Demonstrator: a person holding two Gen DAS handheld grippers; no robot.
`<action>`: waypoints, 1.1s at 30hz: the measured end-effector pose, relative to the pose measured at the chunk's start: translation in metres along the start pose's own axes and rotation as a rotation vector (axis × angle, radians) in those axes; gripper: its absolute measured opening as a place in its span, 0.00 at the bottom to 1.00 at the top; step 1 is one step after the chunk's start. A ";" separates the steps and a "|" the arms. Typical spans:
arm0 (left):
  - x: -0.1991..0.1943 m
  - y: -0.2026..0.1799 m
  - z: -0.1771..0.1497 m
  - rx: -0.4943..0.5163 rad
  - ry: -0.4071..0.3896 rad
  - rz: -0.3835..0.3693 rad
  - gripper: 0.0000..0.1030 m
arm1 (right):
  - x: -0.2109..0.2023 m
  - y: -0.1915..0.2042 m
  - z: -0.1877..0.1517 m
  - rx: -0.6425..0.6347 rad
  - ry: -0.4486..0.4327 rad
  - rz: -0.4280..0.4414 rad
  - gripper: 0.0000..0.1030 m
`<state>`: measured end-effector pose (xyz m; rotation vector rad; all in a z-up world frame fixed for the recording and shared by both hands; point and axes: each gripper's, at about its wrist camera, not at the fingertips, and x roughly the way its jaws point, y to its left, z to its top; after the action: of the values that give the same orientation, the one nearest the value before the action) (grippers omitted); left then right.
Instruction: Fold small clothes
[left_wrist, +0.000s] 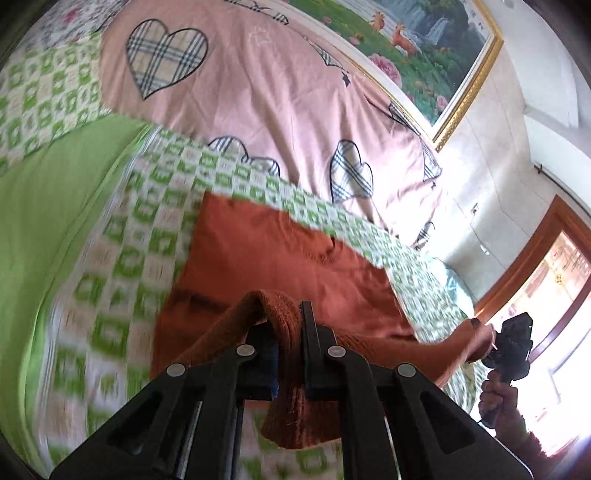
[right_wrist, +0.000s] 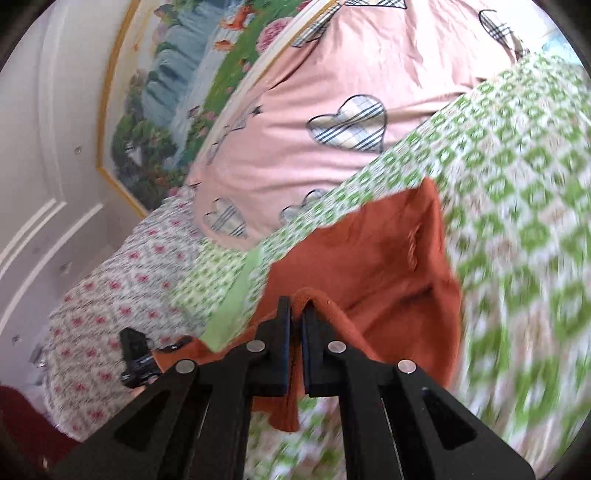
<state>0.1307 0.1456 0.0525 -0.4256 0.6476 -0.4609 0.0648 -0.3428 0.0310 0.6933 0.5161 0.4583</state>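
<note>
left gripper: jaws clenched on the near hem of the rust knit garment
right gripper: jaws clenched on the same hem
garment body: lies flat on the bed toward 12 o'clock of both jaws
fold direction: likely away, toward 12 o'clock

We are counting one rust-orange knitted garment, two black two-finger grippers, one pink heart-patterned quilt and one gold-framed landscape painting.

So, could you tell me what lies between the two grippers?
The near edge of the rust sweater spans from the left gripper to the right gripper, both shut on it; the left wrist view shows this.
</note>
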 end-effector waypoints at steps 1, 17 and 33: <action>0.013 0.001 0.013 0.009 -0.005 0.003 0.06 | 0.007 -0.006 0.010 0.006 -0.006 -0.011 0.06; 0.166 0.054 0.083 -0.006 0.089 0.114 0.06 | 0.112 -0.094 0.087 0.122 0.042 -0.191 0.06; 0.158 0.050 0.035 -0.047 0.204 0.111 0.28 | 0.099 -0.073 0.063 -0.007 0.077 -0.397 0.21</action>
<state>0.2787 0.1105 -0.0224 -0.3879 0.8762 -0.3867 0.1955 -0.3678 -0.0069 0.5502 0.7062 0.1144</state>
